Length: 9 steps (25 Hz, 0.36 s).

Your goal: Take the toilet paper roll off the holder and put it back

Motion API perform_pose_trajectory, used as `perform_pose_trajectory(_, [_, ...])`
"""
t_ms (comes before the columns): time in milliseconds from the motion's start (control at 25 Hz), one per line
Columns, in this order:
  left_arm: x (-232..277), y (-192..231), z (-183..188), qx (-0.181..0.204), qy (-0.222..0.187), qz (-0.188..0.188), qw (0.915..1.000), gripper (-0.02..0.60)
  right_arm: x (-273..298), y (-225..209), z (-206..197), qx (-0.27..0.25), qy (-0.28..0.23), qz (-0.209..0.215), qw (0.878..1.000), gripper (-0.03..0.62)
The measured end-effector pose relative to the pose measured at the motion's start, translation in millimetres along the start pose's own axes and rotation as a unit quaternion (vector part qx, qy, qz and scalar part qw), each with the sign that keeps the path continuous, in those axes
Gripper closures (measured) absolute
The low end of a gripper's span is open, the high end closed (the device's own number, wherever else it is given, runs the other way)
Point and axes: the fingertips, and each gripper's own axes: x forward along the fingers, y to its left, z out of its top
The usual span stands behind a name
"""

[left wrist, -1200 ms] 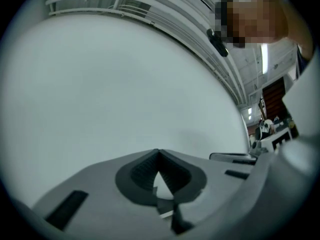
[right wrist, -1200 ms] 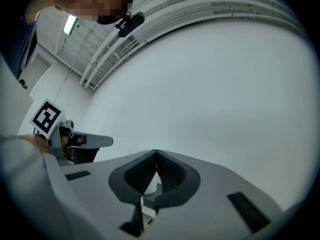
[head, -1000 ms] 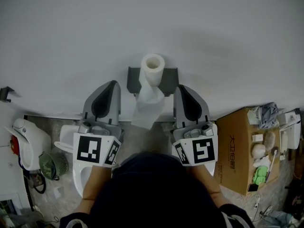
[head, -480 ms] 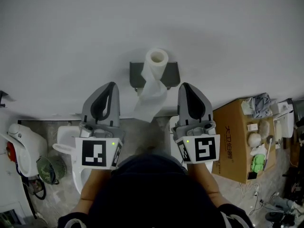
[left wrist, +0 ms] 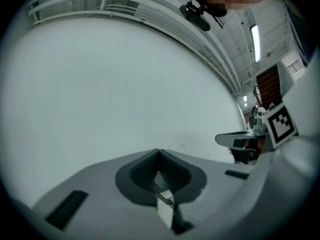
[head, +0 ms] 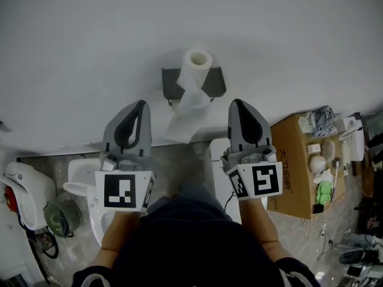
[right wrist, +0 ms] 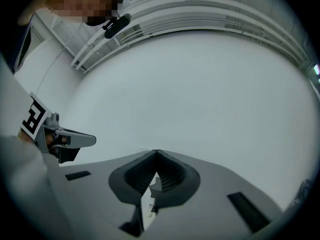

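Toilet paper roll (head: pixel 196 61) seated on the grey holder (head: pixel 216 82) fixed to the white wall (head: pixel 191 17). Its loose tail (head: pixel 185 121) hangs between the two grippers. Left gripper (head: pixel 141 104) and right gripper (head: pixel 237 102): jaws pressed together, nothing between them. A second earlier the tips flanked the holder; both now sit below it, and the right gripper has shifted outward.
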Motion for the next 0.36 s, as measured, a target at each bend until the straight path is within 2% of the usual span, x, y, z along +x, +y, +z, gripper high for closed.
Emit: perform_pose_trajectory(360, [-4.9, 2.3, 3.3, 0.002, -0.007, -0.008, 0.9999, 0.58, -1.4, 6.5, 8.7, -0.009, -0.007, -0.004, 1.0, 0.579])
